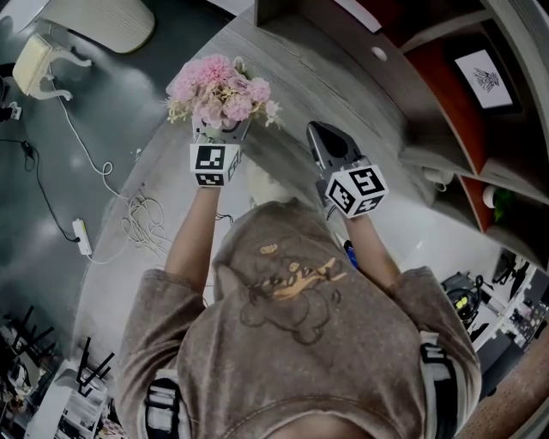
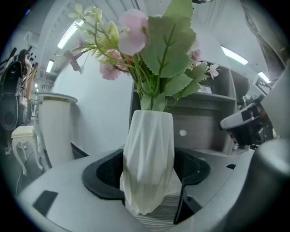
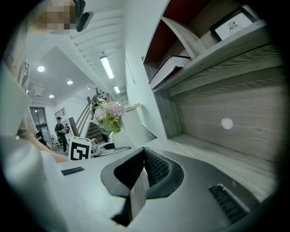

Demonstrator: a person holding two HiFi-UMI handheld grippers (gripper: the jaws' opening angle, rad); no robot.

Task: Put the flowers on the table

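Note:
A bunch of pink flowers point(image 1: 220, 87) with green leaves stands in a white faceted vase point(image 2: 148, 158). My left gripper point(image 1: 216, 137) is shut on the vase and holds it upright above the grey curved table point(image 1: 300, 81); the blooms hide the vase in the head view. In the left gripper view the vase fills the gap between the jaws, with flowers point(image 2: 136, 38) above. My right gripper point(image 1: 330, 147) hovers to the right of the flowers, jaws shut with nothing between them point(image 3: 138, 192). In the right gripper view the flowers point(image 3: 108, 115) show far to the left.
A grey wooden shelf unit point(image 1: 446, 103) with a red back panel and a framed picture point(image 1: 485, 79) rises to the right. A white chair point(image 1: 94, 26) and white cables point(image 1: 141, 219) lie on the dark floor to the left. A white column point(image 2: 56, 131) stands beyond the table.

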